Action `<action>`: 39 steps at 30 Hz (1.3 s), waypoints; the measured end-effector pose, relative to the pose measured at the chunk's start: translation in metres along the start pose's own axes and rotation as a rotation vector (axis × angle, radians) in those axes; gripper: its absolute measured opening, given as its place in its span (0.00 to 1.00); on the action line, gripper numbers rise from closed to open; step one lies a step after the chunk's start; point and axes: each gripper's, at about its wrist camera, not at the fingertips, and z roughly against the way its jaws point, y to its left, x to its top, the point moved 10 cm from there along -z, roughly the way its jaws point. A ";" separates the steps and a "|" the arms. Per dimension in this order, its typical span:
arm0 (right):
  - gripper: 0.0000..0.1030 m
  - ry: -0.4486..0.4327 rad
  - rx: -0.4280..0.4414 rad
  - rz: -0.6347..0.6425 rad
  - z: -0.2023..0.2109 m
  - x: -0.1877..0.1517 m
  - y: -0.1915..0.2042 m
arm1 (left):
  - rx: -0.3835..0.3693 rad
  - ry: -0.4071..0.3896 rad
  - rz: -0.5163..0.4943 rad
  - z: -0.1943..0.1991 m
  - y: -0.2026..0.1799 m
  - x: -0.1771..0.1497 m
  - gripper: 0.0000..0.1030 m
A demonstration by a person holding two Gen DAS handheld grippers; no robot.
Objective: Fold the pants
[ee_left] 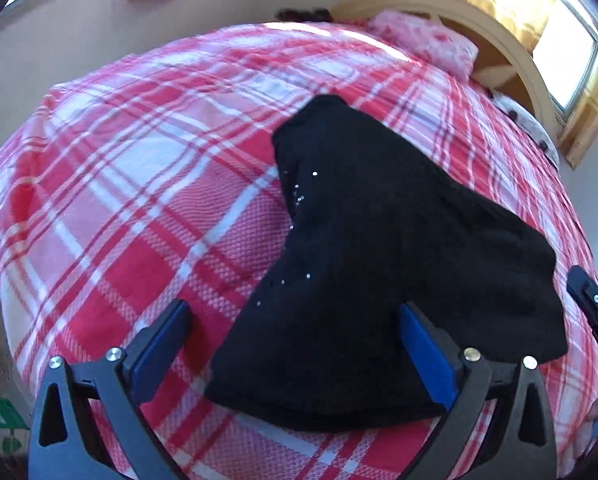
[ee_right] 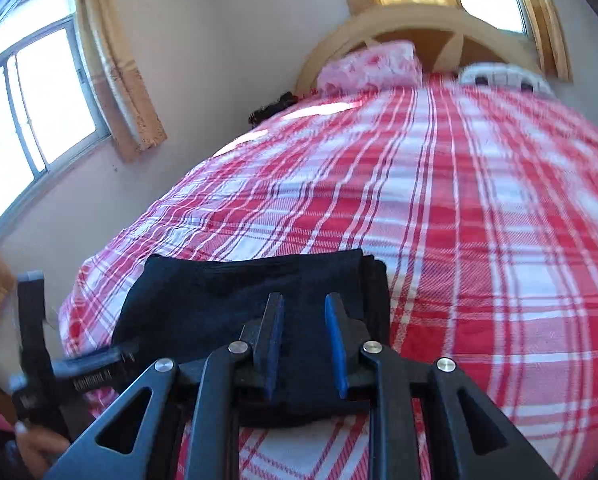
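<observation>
The black pants [ee_left: 379,220] lie folded into a thick bundle on the red and white plaid bedspread [ee_left: 139,200]. My left gripper [ee_left: 293,328] hangs over the bundle's near end with its jaws wide open, one blue pad on each side of the cloth and neither touching it. In the right wrist view my right gripper [ee_right: 305,312] sits over the right part of the pants [ee_right: 219,288]. Its pads stand a narrow gap apart with black cloth showing between them, and I cannot tell whether they pinch it. One right finger [ee_left: 583,284] shows beside the bundle's right corner.
A pink pillow [ee_right: 371,64] and a white object [ee_right: 503,76] lie by the wooden headboard [ee_right: 419,20]. A wall with a curtained window [ee_right: 39,120] runs along the bed's left side. The bedspread [ee_right: 479,240] stretches far and right of the pants. A hand [ee_right: 39,448] holds the left gripper's handle.
</observation>
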 end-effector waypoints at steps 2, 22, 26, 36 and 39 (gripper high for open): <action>0.23 0.050 -0.001 -0.025 -0.018 -0.003 -0.009 | 0.041 -0.011 -0.007 0.004 -0.002 -0.005 1.00; 0.23 -0.072 -0.035 0.013 0.028 -0.015 0.000 | 0.280 -0.234 -0.218 0.074 -0.003 0.018 1.00; 0.33 -0.069 0.002 -0.019 0.042 -0.033 0.014 | 0.295 -0.235 -0.312 0.074 -0.023 0.015 1.00; 0.53 -0.089 -0.027 0.004 0.074 -0.045 0.021 | 0.203 -0.216 -0.329 0.084 -0.042 -0.010 1.00; 0.53 -0.134 -0.056 0.023 0.090 -0.043 0.021 | 0.188 -0.232 -0.335 0.092 -0.047 -0.014 1.00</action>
